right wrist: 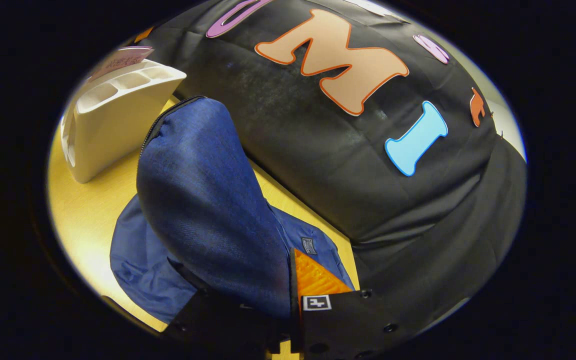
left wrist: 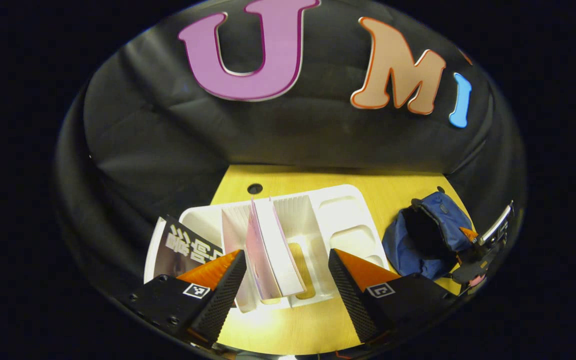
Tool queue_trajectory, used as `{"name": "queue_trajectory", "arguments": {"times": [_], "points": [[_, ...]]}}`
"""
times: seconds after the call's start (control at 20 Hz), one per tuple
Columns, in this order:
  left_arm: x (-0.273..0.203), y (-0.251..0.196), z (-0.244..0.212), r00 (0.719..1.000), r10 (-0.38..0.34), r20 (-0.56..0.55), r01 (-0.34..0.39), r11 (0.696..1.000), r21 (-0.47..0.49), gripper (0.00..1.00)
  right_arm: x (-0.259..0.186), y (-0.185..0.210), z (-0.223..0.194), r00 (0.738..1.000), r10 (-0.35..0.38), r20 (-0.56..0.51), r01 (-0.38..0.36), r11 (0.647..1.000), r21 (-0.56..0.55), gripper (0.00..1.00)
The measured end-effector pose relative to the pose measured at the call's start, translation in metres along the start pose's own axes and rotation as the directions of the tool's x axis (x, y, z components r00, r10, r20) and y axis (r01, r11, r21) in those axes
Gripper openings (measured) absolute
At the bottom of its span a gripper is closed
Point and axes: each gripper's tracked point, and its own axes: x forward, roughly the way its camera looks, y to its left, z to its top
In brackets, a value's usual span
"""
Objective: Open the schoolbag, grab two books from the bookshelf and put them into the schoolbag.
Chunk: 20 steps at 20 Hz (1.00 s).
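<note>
**Left tongs lined up on the book; right tongs hold the bag flap**

Nearest in the left gripper view, the left tongs [left wrist: 287, 280] stand wide, one finger on each side of the upright pink-and-white book [left wrist: 273, 250], neither touching it. The book stands in a slot of the white bookshelf [left wrist: 348, 200], leaning a little. To do this step well, I judge the tongs should go forward until the fingers bracket the book's near edge, close on both covers at once, then lift straight up so the slot walls do not catch it. A second, dark-covered book [left wrist: 183, 247] leans at the rack's left end, just beside the left finger; keep clear of it while closing.

In the right gripper view the right tongs [right wrist: 290, 295] pinch the blue fabric of the schoolbag [right wrist: 203, 200], holding the flap raised. The zip edge runs along the top of the lifted flap.

Farther off, the left gripper view shows the bag's dark mouth open toward the rack. Bare yellow surface [left wrist: 288, 325] lies between rack and bag, giving room to carry the book across. The surface's back edge meets the booth wall just behind the rack, so there is little room rearward.
</note>
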Motion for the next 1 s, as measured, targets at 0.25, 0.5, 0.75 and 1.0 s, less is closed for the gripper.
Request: {"name": "queue_trajectory", "arguments": {"times": [0.25, 0.5, 0.75, 1.0], "points": [[0.03, 0.014, -0.019, 0.983, -0.001, -0.184, -0.003, 1.0, -0.021, 0.92, -0.002, -0.006, -0.001, 1.0, -0.003, 0.005, 0.003, 1.0, 0.024, 0.07], [0.043, 0.03, -0.023, 0.958, 0.021, -0.285, -0.003, 0.998, 0.062, 0.9, -0.003, -0.007, -0.001, 1.0, 0.001, 0.01, -0.001, 1.0, 0.029, 0.07], [0.051, 0.047, -0.029, 0.924, 0.018, -0.382, 0.005, 0.998, 0.06, 0.86, -0.002, -0.008, -0.002, 1.0, 0.004, 0.015, -0.005, 1.0, 0.03, 0.07], [0.057, 0.059, -0.046, 0.874, 0.02, -0.486, -0.014, 1.0, 0.016, 0.84, -0.004, -0.011, -0.003, 1.0, 0.003, 0.018, -0.004, 0.999, 0.033, 0.07]]}}
